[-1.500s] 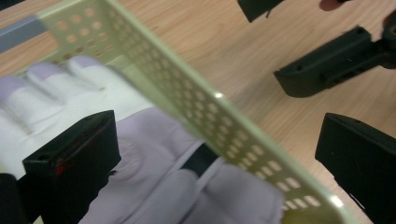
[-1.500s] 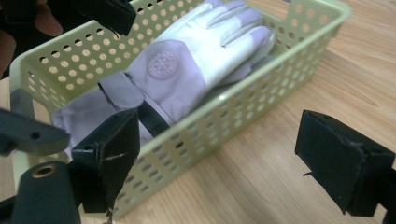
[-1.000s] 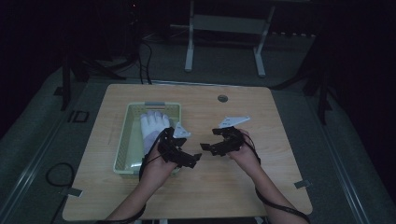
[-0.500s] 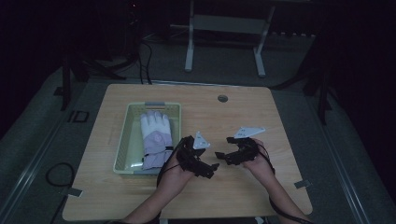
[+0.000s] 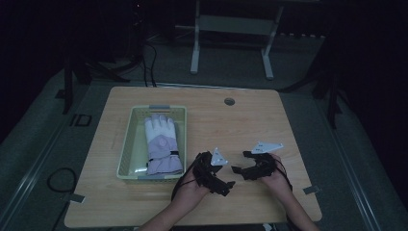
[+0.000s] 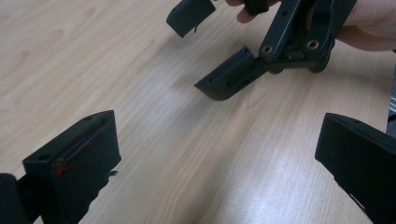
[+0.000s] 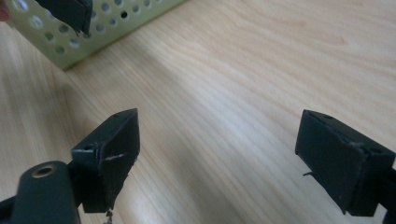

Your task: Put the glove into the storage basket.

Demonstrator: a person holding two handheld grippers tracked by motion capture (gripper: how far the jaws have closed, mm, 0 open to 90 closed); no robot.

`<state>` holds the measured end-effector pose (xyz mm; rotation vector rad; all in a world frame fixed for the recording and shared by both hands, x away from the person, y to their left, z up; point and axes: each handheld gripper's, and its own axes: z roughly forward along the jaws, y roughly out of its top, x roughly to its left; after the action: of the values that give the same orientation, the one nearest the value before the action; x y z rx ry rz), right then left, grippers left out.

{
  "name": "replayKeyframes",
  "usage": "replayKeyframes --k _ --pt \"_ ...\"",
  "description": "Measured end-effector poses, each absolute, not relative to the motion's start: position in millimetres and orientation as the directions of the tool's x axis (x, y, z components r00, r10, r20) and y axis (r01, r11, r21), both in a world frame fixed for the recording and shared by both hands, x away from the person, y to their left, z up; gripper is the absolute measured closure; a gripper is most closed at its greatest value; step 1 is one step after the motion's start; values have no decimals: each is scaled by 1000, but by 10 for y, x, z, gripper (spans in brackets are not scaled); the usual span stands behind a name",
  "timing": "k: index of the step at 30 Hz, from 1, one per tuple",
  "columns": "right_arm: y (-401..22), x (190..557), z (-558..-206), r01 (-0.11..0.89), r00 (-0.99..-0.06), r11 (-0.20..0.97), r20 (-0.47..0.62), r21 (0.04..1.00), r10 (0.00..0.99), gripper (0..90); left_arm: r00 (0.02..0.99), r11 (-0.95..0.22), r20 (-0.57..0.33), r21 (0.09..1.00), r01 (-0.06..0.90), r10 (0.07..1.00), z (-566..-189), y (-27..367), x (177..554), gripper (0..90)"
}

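Observation:
A white and lilac glove (image 5: 161,144) lies flat in the pale green basket (image 5: 125,149) on the left half of the wooden table (image 5: 240,120). To the right of the basket, near the table's front edge, my left gripper (image 5: 222,174) is open and holds nothing. My right gripper (image 5: 242,162) faces it from the right, also open and with nothing in it. In the left gripper view my jaws stand wide apart over bare wood around the left gripper (image 6: 215,158), with the right gripper (image 6: 243,70) just beyond. In the right gripper view the right gripper (image 7: 224,154) is spread over bare wood.
A corner of the perforated basket (image 7: 93,37) is at the top left of the right gripper view. A round cable hole (image 5: 229,101) sits near the table's far edge. Beyond the table, a grey metal stand (image 5: 231,38) is on the dark floor.
Both hands have drawn back toward the front edge. My left gripper has left the basket's right side and moved right. The glove lies still in the basket.

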<state>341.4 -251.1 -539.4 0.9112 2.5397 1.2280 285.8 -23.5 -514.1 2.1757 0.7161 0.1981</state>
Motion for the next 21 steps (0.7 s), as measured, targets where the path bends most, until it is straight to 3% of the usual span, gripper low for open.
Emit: replayKeyframes --k 7,21 --pt "-2685 3349 -5477 472 -781 459 117 752 613 149 845 -503 -111 761 411 523 -5266 -283 2830 0" --pt "-2951 3189 -5548 423 -777 450 59 786 627 136 860 -517 -126 753 407 494 -5505 -347 2758 1"
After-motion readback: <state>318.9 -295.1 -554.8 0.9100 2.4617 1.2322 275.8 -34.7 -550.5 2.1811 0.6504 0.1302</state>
